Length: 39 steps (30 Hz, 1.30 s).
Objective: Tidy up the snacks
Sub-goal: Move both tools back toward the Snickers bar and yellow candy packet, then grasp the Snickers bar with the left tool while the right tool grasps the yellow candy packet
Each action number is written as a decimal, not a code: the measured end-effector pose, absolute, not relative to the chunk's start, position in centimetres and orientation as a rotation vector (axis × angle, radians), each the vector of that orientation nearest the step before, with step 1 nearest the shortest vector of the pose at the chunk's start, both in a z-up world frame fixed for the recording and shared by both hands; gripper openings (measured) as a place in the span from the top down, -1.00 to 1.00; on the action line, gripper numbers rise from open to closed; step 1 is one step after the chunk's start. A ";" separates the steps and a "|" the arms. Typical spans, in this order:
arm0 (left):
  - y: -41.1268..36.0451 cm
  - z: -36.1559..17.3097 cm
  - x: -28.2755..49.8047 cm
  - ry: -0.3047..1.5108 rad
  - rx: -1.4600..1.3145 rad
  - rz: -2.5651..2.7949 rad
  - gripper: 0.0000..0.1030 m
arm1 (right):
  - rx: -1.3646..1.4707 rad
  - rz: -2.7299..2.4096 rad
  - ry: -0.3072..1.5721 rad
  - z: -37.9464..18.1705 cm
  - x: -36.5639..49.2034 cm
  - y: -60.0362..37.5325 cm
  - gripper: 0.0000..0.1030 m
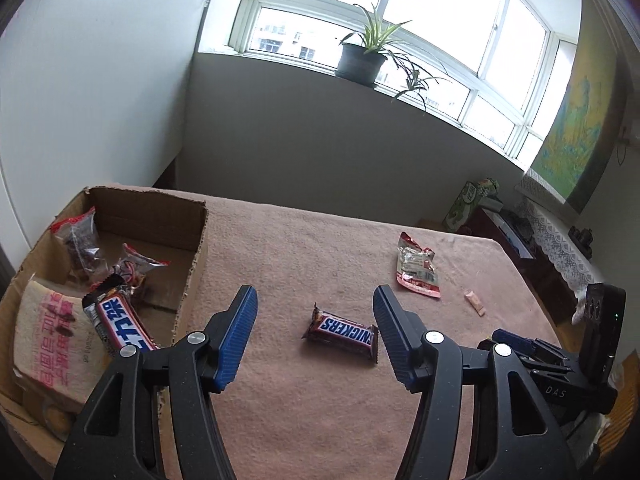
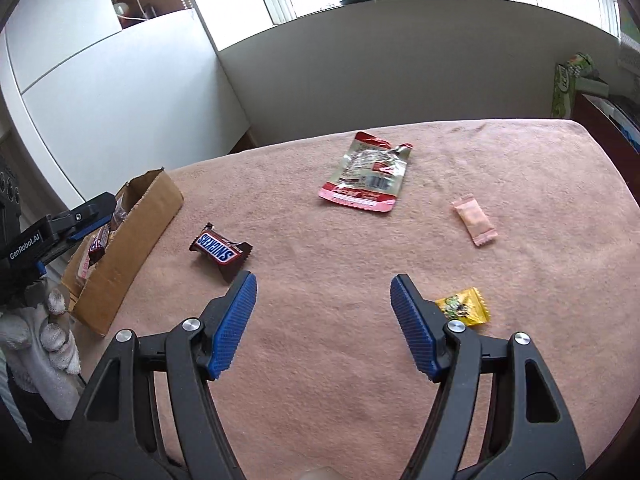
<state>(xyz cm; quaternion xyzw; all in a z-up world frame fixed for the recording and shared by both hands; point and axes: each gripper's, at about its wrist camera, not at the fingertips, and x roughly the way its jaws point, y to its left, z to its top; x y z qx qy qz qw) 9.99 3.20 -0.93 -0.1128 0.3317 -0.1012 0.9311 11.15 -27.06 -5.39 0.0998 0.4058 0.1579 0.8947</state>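
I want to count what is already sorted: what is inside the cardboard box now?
Inside the cardboard box lie two clear red-edged snack bags, a Snickers bar with Chinese lettering and a beige packet with pink print. Anything underneath these is hidden.

1. Table covered with a fuzzy pinkish-brown towel cloth (image 2: pixel 360 360), and everything sits right on that.
2. Open brown cardboard box (image 1: pixel 198 264) at the table's left edge, up toward the far-left corner.
3. Brown Snickers bar wrapper (image 1: pixel 342 330) lying flat near the middle, just beside the box but not touching it.
4. Crinkly red and silver foil snack pouch (image 2: pixel 366 174) further back toward the far edge.
5. Small pale pink sealed sachet (image 2: pixel 475 224) off to the right of the pouch.
6. Little yellow candy packet (image 2: pixel 464 307) nearer the front, right side.
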 end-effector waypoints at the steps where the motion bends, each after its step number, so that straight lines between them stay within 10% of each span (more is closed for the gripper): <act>1: 2.7 -1.3 10.1 0.694 -0.231 -0.219 -0.16 | 0.226 0.308 0.844 -5.6 10.9 -28.3 -0.40; 39: -2.9 -8.0 15.9 0.968 -0.206 -0.276 -0.16 | -0.003 0.247 0.978 -8.7 15.8 -27.8 -0.31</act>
